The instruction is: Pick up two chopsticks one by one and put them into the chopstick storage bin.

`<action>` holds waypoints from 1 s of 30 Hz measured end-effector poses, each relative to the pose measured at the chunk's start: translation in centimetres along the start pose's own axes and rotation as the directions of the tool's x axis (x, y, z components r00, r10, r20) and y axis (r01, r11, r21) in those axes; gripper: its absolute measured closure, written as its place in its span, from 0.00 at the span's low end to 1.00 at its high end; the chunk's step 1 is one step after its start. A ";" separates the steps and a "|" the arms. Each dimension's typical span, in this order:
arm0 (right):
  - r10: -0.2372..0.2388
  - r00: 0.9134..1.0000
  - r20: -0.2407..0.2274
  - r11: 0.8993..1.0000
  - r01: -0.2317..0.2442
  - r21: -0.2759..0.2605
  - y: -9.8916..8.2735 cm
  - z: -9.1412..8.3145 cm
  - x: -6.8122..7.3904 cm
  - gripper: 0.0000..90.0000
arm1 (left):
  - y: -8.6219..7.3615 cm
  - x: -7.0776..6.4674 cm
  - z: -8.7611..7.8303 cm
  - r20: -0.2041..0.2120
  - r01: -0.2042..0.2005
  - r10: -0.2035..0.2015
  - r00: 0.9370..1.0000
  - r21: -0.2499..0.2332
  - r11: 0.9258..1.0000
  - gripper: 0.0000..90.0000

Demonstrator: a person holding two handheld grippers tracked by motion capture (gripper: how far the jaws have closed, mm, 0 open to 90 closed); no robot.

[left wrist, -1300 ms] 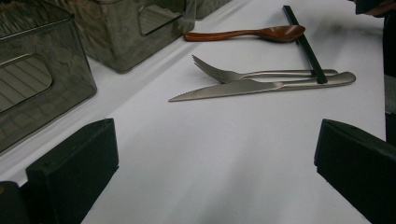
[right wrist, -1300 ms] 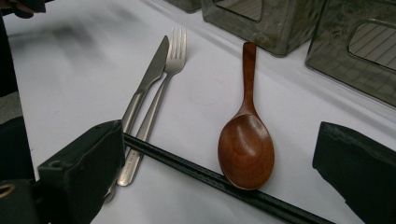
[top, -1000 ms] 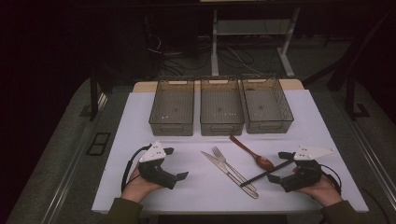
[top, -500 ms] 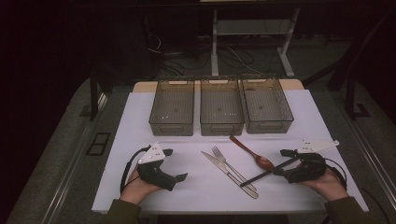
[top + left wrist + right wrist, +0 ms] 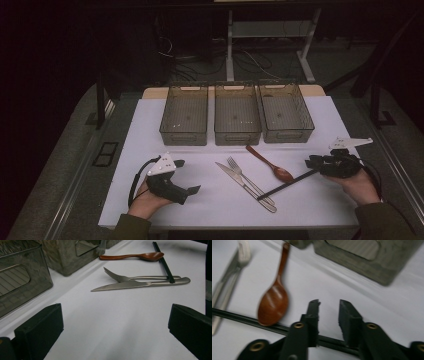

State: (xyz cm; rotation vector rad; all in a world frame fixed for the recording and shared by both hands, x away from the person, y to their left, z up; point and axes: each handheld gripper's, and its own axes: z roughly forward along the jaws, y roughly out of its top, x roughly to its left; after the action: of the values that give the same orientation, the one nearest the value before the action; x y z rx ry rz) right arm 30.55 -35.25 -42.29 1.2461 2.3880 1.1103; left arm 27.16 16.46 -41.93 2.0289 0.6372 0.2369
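— Chopstick [image 5: 287, 185] lies slanted on the white table [image 5: 150, 125], one end over the knife [image 5: 245, 186], the other running between the right gripper [image 5: 311, 162] jaws, which have just been narrowing, a gap left.
— And the left gripper [image 5: 192, 189]?
— Spread wide, grasping nothing. Three bins [image 5: 237, 120] beyond.

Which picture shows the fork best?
The left gripper view: the fork lies sharp and whole there, tines clear, beside the knife. The high view shows it small, and the right gripper view catches just its blurred tines at the top left corner.
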 end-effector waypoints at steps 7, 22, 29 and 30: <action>0.021 0.997 0.076 0.996 -0.027 0.079 -0.5 0.6 -1.8 0.94 | 0.0 0.1 0.0 -0.001 0.001 -0.001 1.000 -0.004 1.000 0.00; 0.049 0.991 0.122 0.989 -0.065 0.132 -1.1 1.0 -3.1 0.99 | -0.1 0.0 0.1 0.005 0.004 -0.004 1.000 0.002 1.000 0.00; 0.049 0.991 0.126 0.988 -0.067 0.142 -1.2 1.0 -3.1 0.99 | -0.1 0.0 0.1 0.008 0.008 -0.008 1.000 0.003 1.000 0.00; 0.048 0.991 0.127 0.988 -0.066 0.143 -1.2 1.0 -3.1 0.99 | -0.1 0.0 0.1 0.009 0.005 -0.005 1.000 0.008 1.000 0.00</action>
State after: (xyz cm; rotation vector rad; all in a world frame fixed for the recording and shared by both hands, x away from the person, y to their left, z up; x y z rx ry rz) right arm 32.22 -37.58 -44.25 1.3955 2.3907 0.8584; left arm 27.16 16.46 -42.09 2.0348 0.6385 0.2220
